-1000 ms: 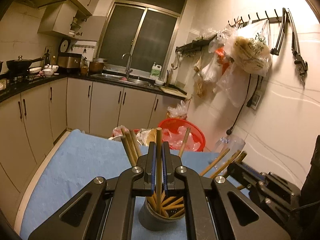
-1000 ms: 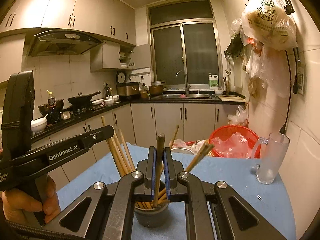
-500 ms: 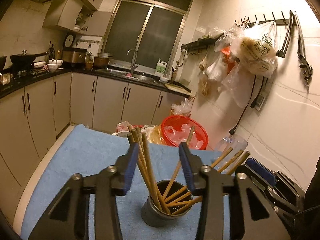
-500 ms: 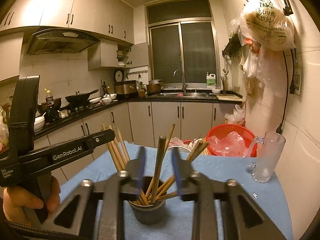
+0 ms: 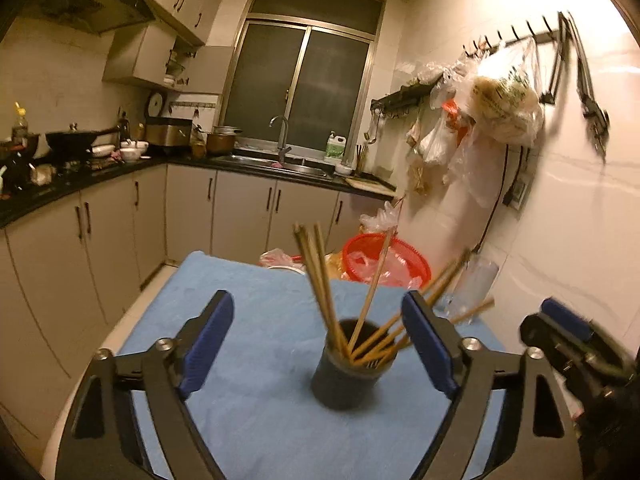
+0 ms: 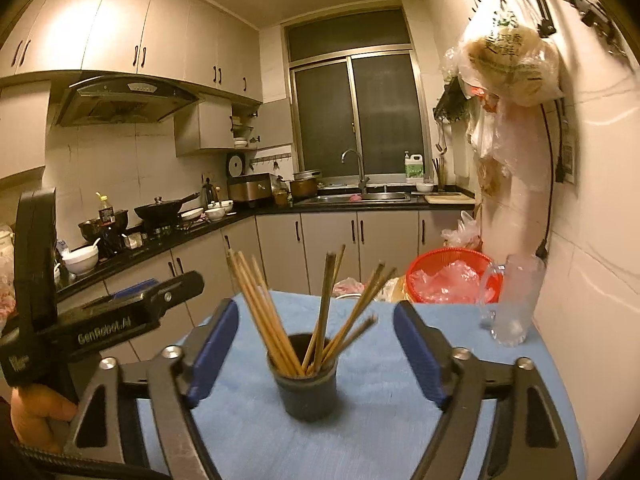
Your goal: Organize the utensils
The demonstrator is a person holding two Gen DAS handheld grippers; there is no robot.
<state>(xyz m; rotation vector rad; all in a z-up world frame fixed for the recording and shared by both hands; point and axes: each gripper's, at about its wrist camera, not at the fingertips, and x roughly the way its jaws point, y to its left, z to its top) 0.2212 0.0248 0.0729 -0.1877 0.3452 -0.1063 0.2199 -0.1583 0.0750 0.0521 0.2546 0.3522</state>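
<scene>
A dark cup stands upright on the blue table cover and holds several wooden chopsticks that fan outward. It also shows in the right wrist view with its chopsticks. My left gripper is open and empty, its jaws wide on either side of the cup and a little nearer than it. My right gripper is open and empty in the same way. The left gripper's body also shows at the left of the right wrist view.
A clear glass mug stands at the table's right by the wall. A red basket with plastic bags lies beyond the table's far edge. Bags hang on the right wall. Kitchen counters run along the left and back.
Both grippers were shut on a chopstick above the cup one second ago. Both have opened wide, and the chopsticks now stand in the cup. Both grippers have drawn back a little.
</scene>
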